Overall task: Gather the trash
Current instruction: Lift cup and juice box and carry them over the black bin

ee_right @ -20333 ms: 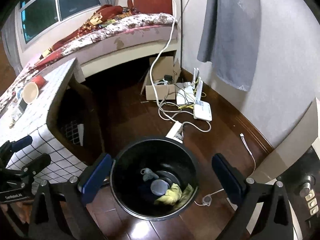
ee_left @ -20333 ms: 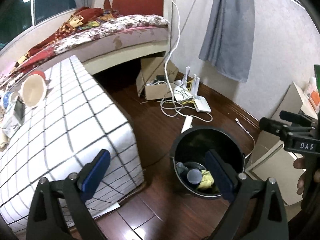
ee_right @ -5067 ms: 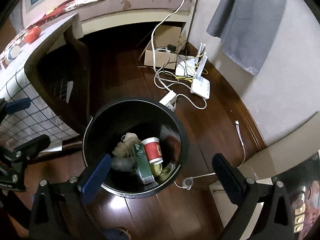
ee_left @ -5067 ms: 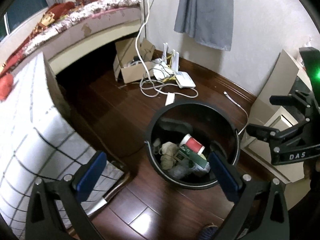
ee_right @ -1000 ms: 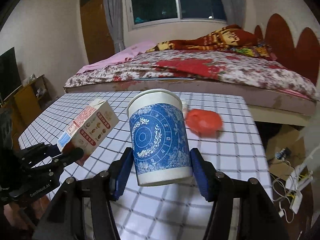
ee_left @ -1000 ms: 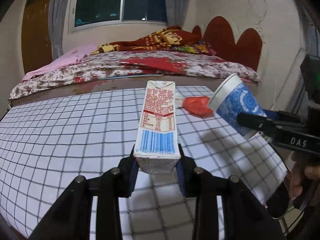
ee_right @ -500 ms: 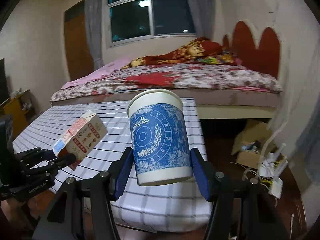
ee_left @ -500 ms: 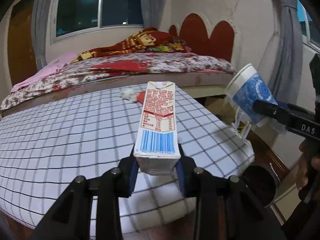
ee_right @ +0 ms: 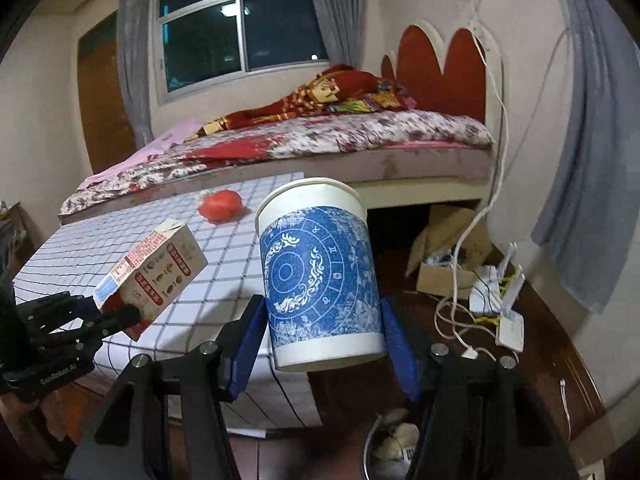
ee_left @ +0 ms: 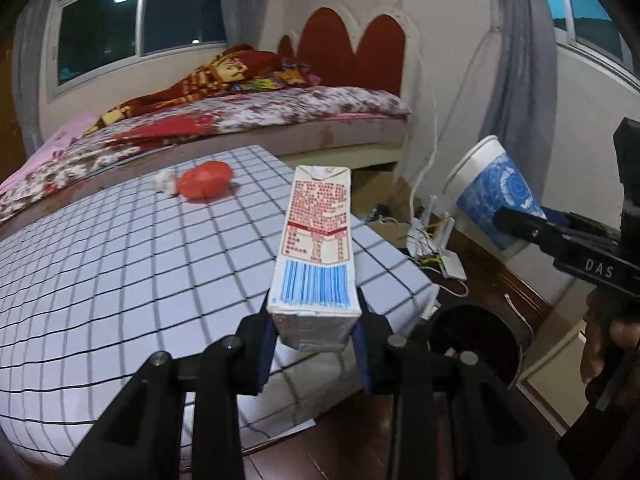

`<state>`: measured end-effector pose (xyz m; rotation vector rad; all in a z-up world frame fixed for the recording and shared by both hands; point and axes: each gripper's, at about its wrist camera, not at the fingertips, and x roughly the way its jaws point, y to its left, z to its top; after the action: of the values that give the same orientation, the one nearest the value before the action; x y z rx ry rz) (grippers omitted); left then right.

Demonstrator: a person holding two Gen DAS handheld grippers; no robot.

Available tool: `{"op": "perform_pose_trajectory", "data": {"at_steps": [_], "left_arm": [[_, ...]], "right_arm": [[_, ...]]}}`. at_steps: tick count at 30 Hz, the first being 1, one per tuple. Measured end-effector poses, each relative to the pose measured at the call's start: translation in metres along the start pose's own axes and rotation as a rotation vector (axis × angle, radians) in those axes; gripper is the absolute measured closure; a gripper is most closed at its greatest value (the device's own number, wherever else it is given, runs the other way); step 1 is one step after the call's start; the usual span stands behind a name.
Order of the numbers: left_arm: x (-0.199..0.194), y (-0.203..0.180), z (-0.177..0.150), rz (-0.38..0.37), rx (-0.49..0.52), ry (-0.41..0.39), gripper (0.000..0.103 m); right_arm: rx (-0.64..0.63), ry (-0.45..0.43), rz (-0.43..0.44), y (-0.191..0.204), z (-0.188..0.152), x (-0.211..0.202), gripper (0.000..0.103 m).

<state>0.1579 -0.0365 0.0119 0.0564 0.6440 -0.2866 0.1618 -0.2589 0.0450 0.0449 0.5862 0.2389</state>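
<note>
Left gripper [ee_left: 314,334]: gripping the carton [ee_left: 316,248] by its base, jaws pinching close, so the carton is sticking out forward, clear of the table [ee_left: 120,264].
Right gripper [ee_right: 322,346]: clamping the cup [ee_right: 318,272] low on its wall, jaws spread wider, mouth tilting up and away.
Bin [ee_left: 476,340]: sitting on the floor just past the table corner, likely where both are heading.
Left on table: a red wad [ee_left: 205,179] and a white scrap [ee_left: 164,181] beside it, probably the next pickup.

both wrist cams sit close behind their fingers, tilted down over the table [ee_left: 120,264] edge; both see the bed [ee_right: 360,140] and each other's gripper.
</note>
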Motion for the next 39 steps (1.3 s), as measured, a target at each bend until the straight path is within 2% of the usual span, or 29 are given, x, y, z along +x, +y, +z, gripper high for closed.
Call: {"op": "perform_pose_trajectory", "data": {"at_steps": [20,28,39], "left_arm": [[0.028,-0.108,-0.016,-0.184,0.125,0.066,0.068],[0.044,-0.139,-0.026,-0.245,0.166,0.129,0.068],[0.078,-0.178,-0.046,-0.321,0.226,0.232,0.068]], "right_arm": [[0.093,0.068,-0.154,-0.092,-0.05,-0.035,0.043],[0.128,0.113,-0.195,-0.124,-0.075,-0.042,0.043],[0.159,0.231,-0.213,-0.163,-0.117,-0.033,0.043]]}}
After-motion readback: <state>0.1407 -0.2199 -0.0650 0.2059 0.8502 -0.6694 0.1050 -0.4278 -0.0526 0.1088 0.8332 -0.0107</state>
